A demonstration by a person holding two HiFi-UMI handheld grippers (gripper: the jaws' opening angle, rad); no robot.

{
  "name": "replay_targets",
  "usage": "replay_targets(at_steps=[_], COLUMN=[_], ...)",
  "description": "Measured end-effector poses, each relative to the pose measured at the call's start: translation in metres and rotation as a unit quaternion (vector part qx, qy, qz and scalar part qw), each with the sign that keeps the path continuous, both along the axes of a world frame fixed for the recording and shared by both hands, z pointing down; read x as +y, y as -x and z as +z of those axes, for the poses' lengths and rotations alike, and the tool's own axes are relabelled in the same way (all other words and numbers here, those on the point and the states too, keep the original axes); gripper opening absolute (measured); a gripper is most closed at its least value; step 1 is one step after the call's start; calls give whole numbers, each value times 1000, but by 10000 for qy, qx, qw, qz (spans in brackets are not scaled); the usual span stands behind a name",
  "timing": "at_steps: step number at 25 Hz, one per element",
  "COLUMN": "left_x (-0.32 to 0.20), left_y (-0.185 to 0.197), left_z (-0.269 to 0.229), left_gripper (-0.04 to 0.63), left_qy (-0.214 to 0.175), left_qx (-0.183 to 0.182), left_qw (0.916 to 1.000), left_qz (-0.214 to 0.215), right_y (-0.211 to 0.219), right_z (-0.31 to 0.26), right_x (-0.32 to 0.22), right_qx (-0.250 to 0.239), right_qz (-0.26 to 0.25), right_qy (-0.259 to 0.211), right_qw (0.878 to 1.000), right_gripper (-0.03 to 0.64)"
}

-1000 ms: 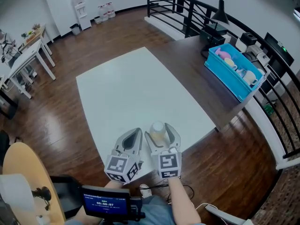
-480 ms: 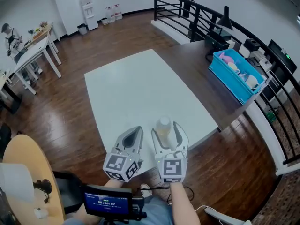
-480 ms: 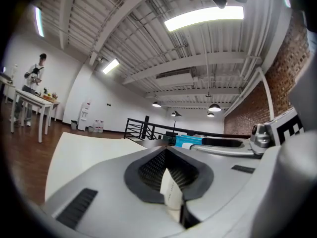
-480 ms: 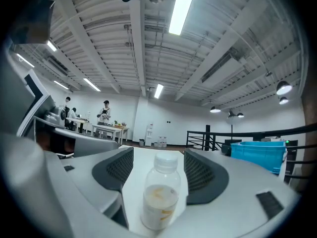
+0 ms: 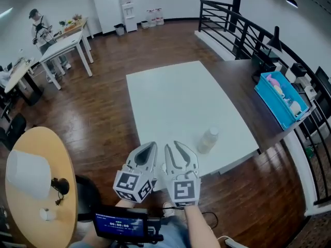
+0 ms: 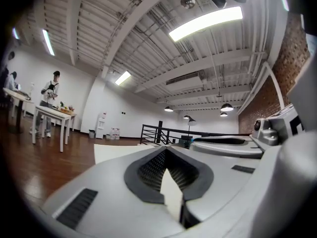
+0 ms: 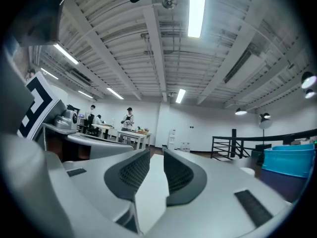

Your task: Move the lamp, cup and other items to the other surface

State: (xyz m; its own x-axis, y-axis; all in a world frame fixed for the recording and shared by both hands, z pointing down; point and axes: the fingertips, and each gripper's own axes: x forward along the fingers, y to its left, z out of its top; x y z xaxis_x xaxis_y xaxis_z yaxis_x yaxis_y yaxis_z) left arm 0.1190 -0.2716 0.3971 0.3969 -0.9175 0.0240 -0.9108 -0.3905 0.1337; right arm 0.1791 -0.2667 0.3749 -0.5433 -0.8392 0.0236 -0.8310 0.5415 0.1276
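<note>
A small pale cup with a white lid [image 5: 208, 140] stands alone on the white table [image 5: 176, 97], near its front right corner. My right gripper [image 5: 172, 145] hangs just off the table's front edge, left of the cup and apart from it. Its jaws have just been closing and stand a narrow gap apart with nothing between them [image 7: 157, 155]. My left gripper [image 5: 151, 145] is beside it, jaws together and empty [image 6: 166, 153]. A lamp with a white shade [image 5: 28, 174] stands on the round wooden table [image 5: 49, 143] at the lower left.
A blue bin [image 5: 283, 99] of small items sits on the dark table [image 5: 243, 79] at the right, beside a black railing [image 5: 243, 27]. A small white object [image 5: 45, 214] lies near the lamp. White desks and a person [image 5: 39, 22] are far back left.
The right gripper held the cup between its jaws before; now the cup stands free on the white table and the gripper has drawn back. Both grippers and the view swung left.
</note>
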Motion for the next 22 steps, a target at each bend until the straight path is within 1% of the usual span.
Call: replay_targets(at_steps=[3,5,9,12,17,20,22], left_x=[17,30,54,74,108,124,133], left_y=[44,78,139,175,220,236,244], left_z=[-7,-11,-21,-27,-29,-31,-31], left_gripper=[11,11,11,11,11,11,11], left_qy=[-24,-44,-102,-100,-142,-149,-153], left_qx=[-94,-93,-114,-168,-182,-185,-152], left_qw=[9991,9973,9911,9854,9755,9707,9678], left_qz=[-414,-729,-1322,-1689,-2188,-2393,-2508], right_y=[51,86,151,191,237,255,263], right_z=[-3,-4,-3,-4,-4,-5,-6], right_x=[16,29,53,70,100,113,122], right_qx=[-1,55,106,61,14,-37,-71], right_qz=[-525,-897,-1532,-1965,-2472,-2710,-2851], right_qy=[-9,-9,36,10,52,-55,0], right_qw=[9986,9960,9881,9805,9690,9625,9585], right_gripper=[67,58,48,48,47,48,48])
